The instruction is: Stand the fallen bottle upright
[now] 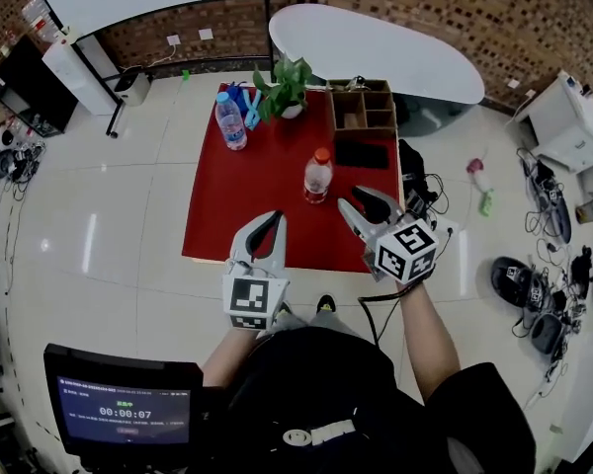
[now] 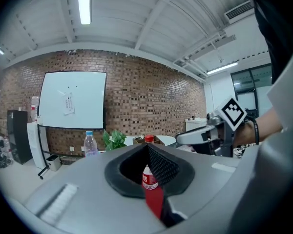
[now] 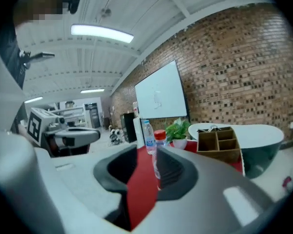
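The red-capped bottle [image 1: 317, 176] stood upright on the red table [image 1: 247, 200], towards its near right part, so the task looked done. The right gripper [image 1: 361, 201] hung just near of it and to its right, its jaws partly apart with nothing between them. The left gripper [image 1: 273, 219] sat at the near edge with its tips pressed together, also empty.

The likeliest risk was a knock. The right gripper was close enough that a careless sweep to the left or away could catch the bottle and tip it again. It looked tall, narrow and light, so it would go over easily and might roll onto the flat black item [image 1: 361, 154] just to its right.

How much liquid the bottle held could not be told. The same went for the blue-capped bottle [image 1: 230, 121], which stood well apart at the far left. A plant [image 1: 285, 79] grew in a white pot [image 1: 292, 111] at the far edge. The wooden box [image 1: 387, 109] to its right showed several compartments, which looked mostly bare.
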A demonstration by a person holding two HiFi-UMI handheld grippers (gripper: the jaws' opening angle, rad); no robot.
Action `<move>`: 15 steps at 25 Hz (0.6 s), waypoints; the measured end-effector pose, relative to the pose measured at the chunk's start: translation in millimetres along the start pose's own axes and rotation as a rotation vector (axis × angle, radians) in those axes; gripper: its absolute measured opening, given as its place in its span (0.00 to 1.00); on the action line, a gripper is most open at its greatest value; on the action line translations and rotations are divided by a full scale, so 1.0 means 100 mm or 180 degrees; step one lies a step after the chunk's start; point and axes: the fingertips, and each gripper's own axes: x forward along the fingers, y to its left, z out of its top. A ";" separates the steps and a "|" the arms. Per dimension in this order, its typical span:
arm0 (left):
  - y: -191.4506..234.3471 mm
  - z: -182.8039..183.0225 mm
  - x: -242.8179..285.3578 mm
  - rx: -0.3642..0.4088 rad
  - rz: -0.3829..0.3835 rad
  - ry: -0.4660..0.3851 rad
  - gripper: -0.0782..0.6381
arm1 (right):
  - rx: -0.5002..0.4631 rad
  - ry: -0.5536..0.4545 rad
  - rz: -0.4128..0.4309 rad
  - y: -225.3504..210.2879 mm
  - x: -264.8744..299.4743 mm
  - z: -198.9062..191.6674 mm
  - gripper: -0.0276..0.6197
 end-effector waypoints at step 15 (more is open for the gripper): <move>-0.25 -0.06 -0.26 -0.0145 -0.0309 0.0037 0.12 | 0.0099 0.0225 0.0153 1.14 -0.44 -0.63 0.05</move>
